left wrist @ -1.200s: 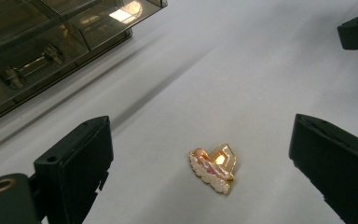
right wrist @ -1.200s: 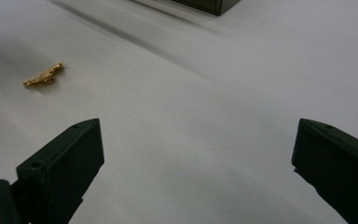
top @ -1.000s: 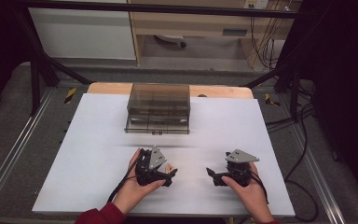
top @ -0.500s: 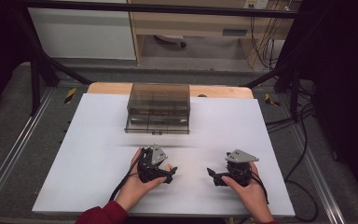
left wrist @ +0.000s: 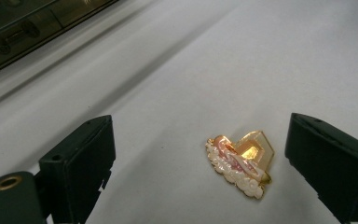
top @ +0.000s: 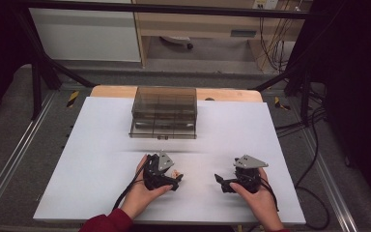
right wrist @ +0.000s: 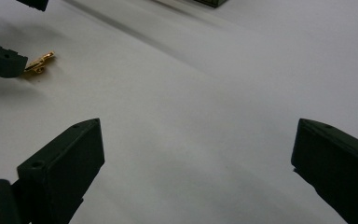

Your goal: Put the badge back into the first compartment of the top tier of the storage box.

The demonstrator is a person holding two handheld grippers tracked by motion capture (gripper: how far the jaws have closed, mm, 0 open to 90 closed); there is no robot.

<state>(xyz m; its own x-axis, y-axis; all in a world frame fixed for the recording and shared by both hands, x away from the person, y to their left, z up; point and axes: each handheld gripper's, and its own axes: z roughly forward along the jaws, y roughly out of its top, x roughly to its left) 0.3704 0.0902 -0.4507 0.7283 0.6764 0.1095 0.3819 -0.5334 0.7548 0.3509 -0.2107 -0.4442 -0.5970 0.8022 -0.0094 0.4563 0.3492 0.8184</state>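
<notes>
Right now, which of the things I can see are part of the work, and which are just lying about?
Part of the work:
- small gold and pink brooch, lying on the white table
- left tool, open around the brooch
- right tool, open, nothing between its jaws

Just lying about:
- smoky clear drawer box
- cables off the table's right side

Brooch (left wrist: pixel 240 163): gold and pink; design too small to read in the high view. Smoky plastic box (left wrist: pixel 28 28): cut off at upper left of the left gripper view; contents indistinct. Right gripper (right wrist: pixel 196 172): jaw bases cropped at the bottom edge.
</notes>
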